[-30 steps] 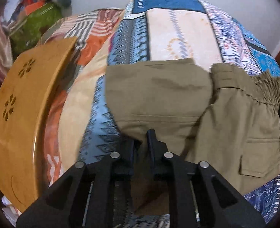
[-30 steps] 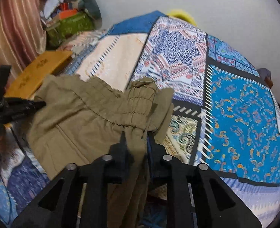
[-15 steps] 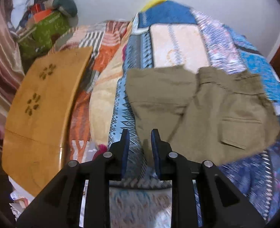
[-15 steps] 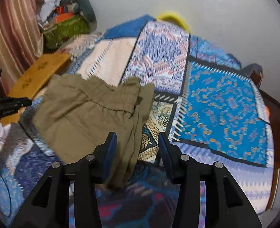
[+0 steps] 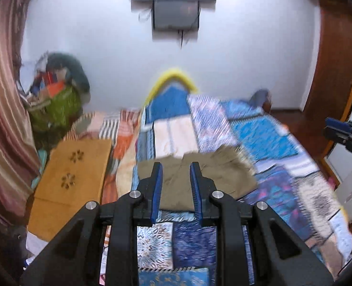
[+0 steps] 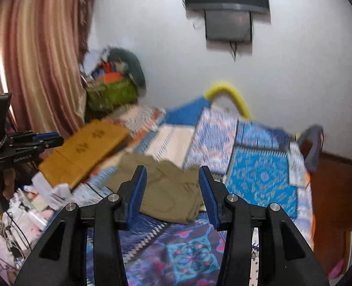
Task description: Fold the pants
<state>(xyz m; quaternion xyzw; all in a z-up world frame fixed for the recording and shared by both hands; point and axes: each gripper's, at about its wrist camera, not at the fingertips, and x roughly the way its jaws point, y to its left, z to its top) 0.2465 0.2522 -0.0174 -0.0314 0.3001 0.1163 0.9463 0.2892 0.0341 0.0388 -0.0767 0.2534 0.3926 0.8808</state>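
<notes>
Fingers (image 5: 157, 178) of both grippers apart and empty, above folded pants (image 5: 199, 178).

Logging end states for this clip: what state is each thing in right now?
pants: folded, lying on the bed, held by neither gripper
left gripper: open, empty, clear of the pants
right gripper: open, empty, clear of the pants
bedspread: spread over the bed
board: flat beside the pants
curtain: drawn
</notes>
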